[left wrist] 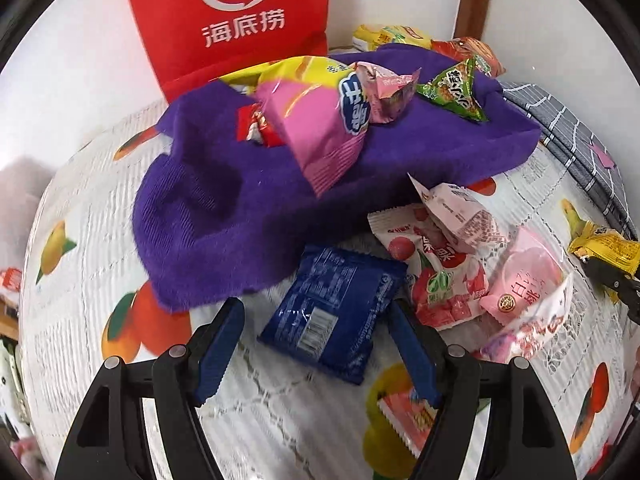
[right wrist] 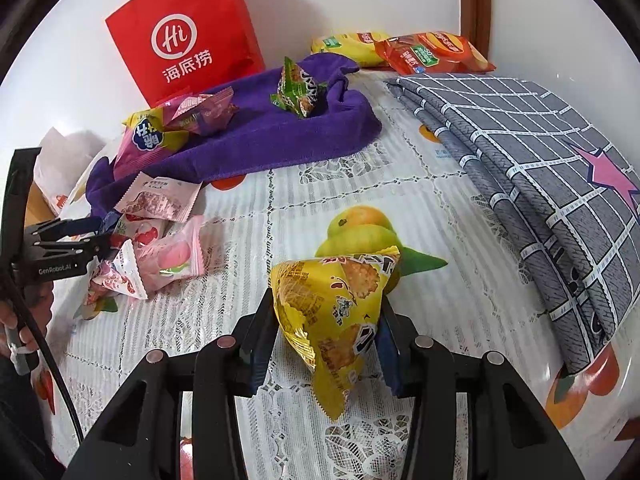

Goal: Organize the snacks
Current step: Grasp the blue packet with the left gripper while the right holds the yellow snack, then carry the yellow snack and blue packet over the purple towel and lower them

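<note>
**Blue packet between my left fingers, yellow one pinched in my right**

At the far left my left gripper [left wrist: 316,344] hangs over the fruit-print tablecloth [left wrist: 80,280] with its jaws standing apart. A dark blue snack packet [left wrist: 334,312] lies flat on the cloth between the two fingers, and I can't see either pad pressing on it. Behind it sprawls a crumpled purple towel [left wrist: 224,216], with a pink and yellow chip bag [left wrist: 316,128], a small pink packet [left wrist: 386,88] and a green triangular packet [left wrist: 456,92] resting on top. A red paper bag [left wrist: 228,12] stands against the wall behind the towel. Just right of the blue packet sits a cluster of pink and white candy packets [left wrist: 460,264].

Further right, my right gripper [right wrist: 326,344] is closed on a yellow triangular snack packet [right wrist: 336,316], held above the tablecloth. A folded grey checked cloth [right wrist: 540,184] lies at the right edge.
</note>
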Tool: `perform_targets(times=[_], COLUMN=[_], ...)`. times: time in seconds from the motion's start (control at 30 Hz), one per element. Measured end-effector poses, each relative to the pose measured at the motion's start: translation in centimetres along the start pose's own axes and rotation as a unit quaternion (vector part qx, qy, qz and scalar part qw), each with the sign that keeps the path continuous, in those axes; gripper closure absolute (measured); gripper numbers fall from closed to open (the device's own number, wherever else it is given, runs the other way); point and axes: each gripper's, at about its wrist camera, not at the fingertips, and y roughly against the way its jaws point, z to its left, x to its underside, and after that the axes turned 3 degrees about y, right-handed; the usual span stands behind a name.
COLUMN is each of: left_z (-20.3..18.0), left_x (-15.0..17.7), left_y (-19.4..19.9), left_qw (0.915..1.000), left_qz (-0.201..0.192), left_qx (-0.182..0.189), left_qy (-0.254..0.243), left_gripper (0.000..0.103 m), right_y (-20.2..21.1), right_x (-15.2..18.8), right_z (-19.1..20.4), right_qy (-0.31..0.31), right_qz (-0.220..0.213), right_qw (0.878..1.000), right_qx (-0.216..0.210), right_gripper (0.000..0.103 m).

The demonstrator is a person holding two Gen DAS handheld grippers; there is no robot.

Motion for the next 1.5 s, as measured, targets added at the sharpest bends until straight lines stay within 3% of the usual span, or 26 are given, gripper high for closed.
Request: perform_targets(times=[0.13, 0.33, 0.43, 0.77, 1.13, 1.5], left_z=[0.1, 0.0, 0.3, 0.4, -1.0, -1.1], left_x=[-0.2, 0.5, 1.1, 3.0, 2.0, 0.6], left_y=[-0.4, 0.4, 1.1, 6.2, 12.1, 14.1], left_qw=[0.9998, 0.9996, 0.9985, 0.9958, 0.9921, 0.9855], left_qz=[-0.004, -0.002, 0.008, -0.020, -0.070, -0.088], left_qx=[0.016, 0.018, 0.035, 0.040, 0.055, 0.091], left_qy=[0.012, 0.021, 0.041, 0.080, 0.088, 0.113], left_gripper=[0.031, 0.052, 0.052, 0.053, 0.053, 0.053], right_y=[0.0, 0.4, 1.2, 6.8, 12.2, 14.8], right_x=[0.0, -0.3, -0.1, -0.6, -0.7, -1.8], right_z=[0.0, 0.7, 1.3, 4.4, 6.7, 8.6], right_qy=[-0.004, -0.002, 0.005, 0.047, 0.069, 0.092], right_qz=[0.001, 0.013, 0.014, -0.039, -0.093, -0.125], right_qw=[1.000, 1.000, 1.000, 0.997, 0.992, 0.987], right_qx=[0.001, 0.024, 0.027, 0.055, 0.042, 0.039], right_gripper=[0.058, 0.061, 0.061, 0.061, 0.061, 0.062])
